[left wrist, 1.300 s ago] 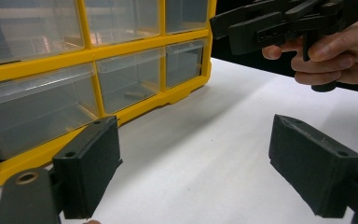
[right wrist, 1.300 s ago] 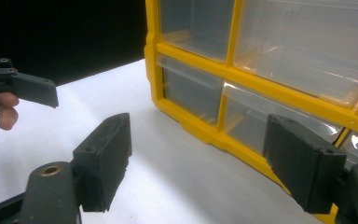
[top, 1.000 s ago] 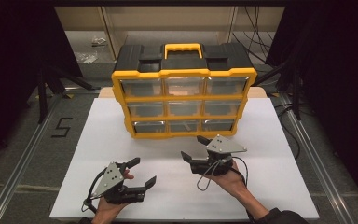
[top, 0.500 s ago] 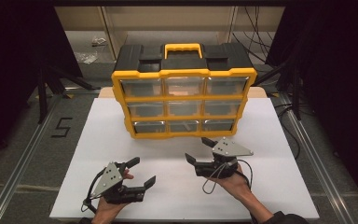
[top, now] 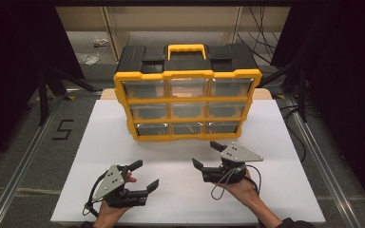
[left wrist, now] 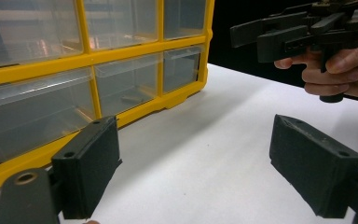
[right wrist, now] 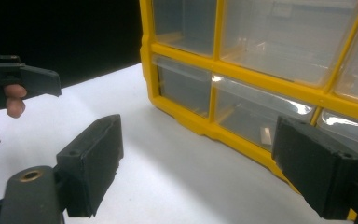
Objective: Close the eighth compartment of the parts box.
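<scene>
Two grippers spread in front of a yellow drawer box

The drawer box (top: 187,97) stands upright at the far middle of the white table (top: 100,142), its clear drawers facing the person. The left gripper (top: 142,176) hovers near the front edge, jaws wide apart and empty. The right gripper (top: 208,156) sits closer to the box, its jaws having just been opening, nothing between them.
</scene>
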Demonstrator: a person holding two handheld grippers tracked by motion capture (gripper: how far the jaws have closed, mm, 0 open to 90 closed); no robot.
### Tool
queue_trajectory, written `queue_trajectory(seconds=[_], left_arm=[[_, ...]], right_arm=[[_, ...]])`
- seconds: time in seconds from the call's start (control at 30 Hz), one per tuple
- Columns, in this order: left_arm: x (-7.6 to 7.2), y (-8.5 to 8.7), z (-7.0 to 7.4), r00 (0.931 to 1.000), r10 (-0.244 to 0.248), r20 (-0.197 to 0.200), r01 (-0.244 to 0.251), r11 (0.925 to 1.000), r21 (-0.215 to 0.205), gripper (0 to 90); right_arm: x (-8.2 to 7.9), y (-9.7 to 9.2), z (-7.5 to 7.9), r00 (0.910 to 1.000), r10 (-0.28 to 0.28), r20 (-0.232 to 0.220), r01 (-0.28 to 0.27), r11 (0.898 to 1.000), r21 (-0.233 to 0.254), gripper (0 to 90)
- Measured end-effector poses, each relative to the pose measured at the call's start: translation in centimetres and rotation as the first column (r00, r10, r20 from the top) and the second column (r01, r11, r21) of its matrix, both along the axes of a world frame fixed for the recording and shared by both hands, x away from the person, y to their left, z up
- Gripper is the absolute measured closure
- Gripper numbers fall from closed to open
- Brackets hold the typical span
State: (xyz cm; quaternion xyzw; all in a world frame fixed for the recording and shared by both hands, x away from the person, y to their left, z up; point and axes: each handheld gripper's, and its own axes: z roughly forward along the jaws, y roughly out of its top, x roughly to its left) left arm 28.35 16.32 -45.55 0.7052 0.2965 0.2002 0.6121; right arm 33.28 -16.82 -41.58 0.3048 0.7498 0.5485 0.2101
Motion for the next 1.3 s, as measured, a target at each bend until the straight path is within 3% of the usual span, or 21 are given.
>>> queue_trajectory(seconds=[0.43,1.07,1.3], left_arm=[[0.0,0.0,0.0,1.0,-0.001,0.003,0.001,1.0,-0.003,15.7],[-0.1,0.0,0.0,1.0,0.001,0.001,-0.001,1.0,-0.001,15.7],[-0.1,0.0,0.0,1.0,0.0,0.001,0.0,1.0,0.0,15.7]], right_arm=[[-0.7,-0.7,-0.5,0.9999,-0.007,0.014,0.007,1.0,-0.009,16.1],[-1.4,-1.3,-1.2,0.9999,-0.012,-0.005,0.012,1.0,-0.017,15.6],[-1.7,-1.6,-1.4,0.9997,-0.02,0.011,0.02,1.0,-0.019,15.6]])
